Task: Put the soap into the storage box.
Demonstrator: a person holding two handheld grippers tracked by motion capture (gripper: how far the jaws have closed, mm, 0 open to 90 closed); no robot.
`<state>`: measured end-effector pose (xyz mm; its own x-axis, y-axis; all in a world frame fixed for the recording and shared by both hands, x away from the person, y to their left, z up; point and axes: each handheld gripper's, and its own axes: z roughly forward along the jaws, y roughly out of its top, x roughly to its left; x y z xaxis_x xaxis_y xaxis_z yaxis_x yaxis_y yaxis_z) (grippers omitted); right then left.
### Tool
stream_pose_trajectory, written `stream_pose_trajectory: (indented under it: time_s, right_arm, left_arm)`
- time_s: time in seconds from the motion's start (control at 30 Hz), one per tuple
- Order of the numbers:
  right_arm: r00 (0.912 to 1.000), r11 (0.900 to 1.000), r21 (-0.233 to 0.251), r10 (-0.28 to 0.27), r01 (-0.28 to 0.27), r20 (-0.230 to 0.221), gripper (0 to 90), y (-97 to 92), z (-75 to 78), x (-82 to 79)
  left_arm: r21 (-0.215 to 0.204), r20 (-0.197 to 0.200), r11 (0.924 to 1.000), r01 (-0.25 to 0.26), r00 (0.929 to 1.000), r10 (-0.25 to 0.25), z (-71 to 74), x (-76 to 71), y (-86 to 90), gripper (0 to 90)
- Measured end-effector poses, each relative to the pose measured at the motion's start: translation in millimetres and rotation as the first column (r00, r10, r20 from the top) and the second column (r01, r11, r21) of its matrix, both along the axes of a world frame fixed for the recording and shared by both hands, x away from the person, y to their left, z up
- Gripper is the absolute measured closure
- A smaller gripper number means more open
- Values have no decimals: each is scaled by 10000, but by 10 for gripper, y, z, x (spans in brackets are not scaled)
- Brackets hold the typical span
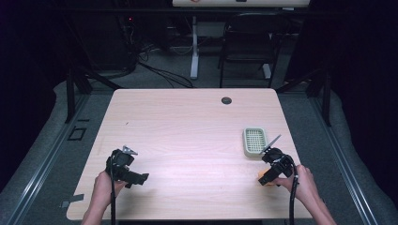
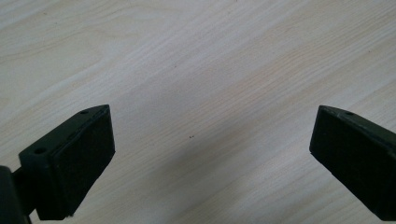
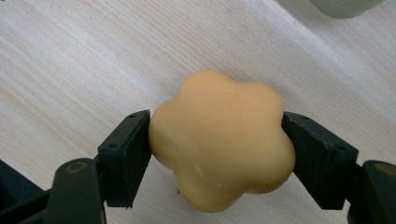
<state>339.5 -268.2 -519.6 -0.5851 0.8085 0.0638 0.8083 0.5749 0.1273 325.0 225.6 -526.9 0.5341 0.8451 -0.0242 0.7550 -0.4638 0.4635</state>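
Orange flower-shaped soap, pinched, on the table's near right.

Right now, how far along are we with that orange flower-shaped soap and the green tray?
Done: the right tool has its jaws shut on the flower-shaped soap, which sits low over the table. In hand: that grip, near the table's right edge. Left, probably: carrying the soap to the green tray, which looks bare. The left tool is open over bare wood.

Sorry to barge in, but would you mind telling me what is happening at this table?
A person at a pale wooden table holds tongs in each hand. The right tongs are clamped on an orange flower-shaped soap-like block, just short of a pale green slotted tray. The left tongs stand open over bare wood.
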Motion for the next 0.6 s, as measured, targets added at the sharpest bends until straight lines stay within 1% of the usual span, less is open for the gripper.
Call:
stream_pose_trajectory:
  time_s: [0.03, 0.07, 0.1, 0.17, 0.2, 0.23, 0.27, 0.33, 0.4, 0.43, 0.47, 0.5, 0.53, 0.57, 0.6]
  right_arm:
    - [10000, 10000, -71, 15, -14, 48, 264, -8, 8, -1]
    - [9999, 10000, -37, -37, 38, 113, 264, -11, 17, -2]
    - [10000, 10000, -14, -35, 35, 59, 264, -15, 23, 0]
    - [9999, 10000, 67, -52, 51, 90, 264, -18, 28, -3]
    - [9996, 9997, 152, -181, 178, 218, 265, -29, 31, -7]
    - [9984, 9984, 379, -427, 413, 382, 265, -28, 15, -20]
    - [9998, 9999, 62, -138, 137, 134, 265, -47, 48, 3]
    - [9981, 9984, 353, -464, 450, 397, 265, -55, 36, -13]
    - [9984, 9988, 295, -392, 381, 395, 265, -66, 65, -11]
    - [9986, 9986, 378, -385, 372, 351, 266, -69, 79, -10]
    - [9973, 9977, 479, -507, 481, 527, 266, -71, 82, -18]
    - [9996, 9994, 286, -175, 168, 213, 265, -89, 124, 6]
    - [9980, 9976, 548, -444, 420, 441, 266, -84, 107, -11]
    - [9968, 9968, 611, -545, 509, 582, 266, -85, 110, -17]
    - [9980, 9980, 495, -420, 397, 470, 265, -95, 124, -8]
  left_arm:
    - [2, -1, 10000, 3, 10000, -3, 0, 0, -1, 0]
    - [10, 47, 10000, -24, 10000, 24, -3, -2, -5, 0]
    - [14, 41, 10000, -21, 10000, 21, -3, -1, -6, 0]
    - [30, 32, 10000, -16, 10000, 15, -3, 0, -6, 0]
    - [4, 1, 10000, 11, 10000, -11, -5, 3, -4, 0]
    - [15, -14, 10000, 4, 10000, -4, -6, 2, -3, 0]
    - [25, -11, 10000, -1, 10000, 1, -6, 1, -3, 0]
    - [12, 0, 10000, 3, 10000, -3, 0, 0, -1, 0]
    - [23, 47, 10000, -20, 10000, 20, -3, -3, -5, 0]
    - [29, 38, 10000, -8, 10000, 8, -4, -2, -5, 0]
    - [29, 30, 10000, 0, 10000, 0, -5, -1, -5, 0]
    - [34, 32, 10000, -3, 10000, 3, -5, 0, -5, 0]
    - [26, 41, 10000, -8, 10000, 8, -4, -1, -6, 0]
    - [36, 53, 10000, -15, 10000, 15, -2, -2, -6, 0]
    - [32, 52, 10000, -20, 10000, 20, -3, -2, -6, 0]
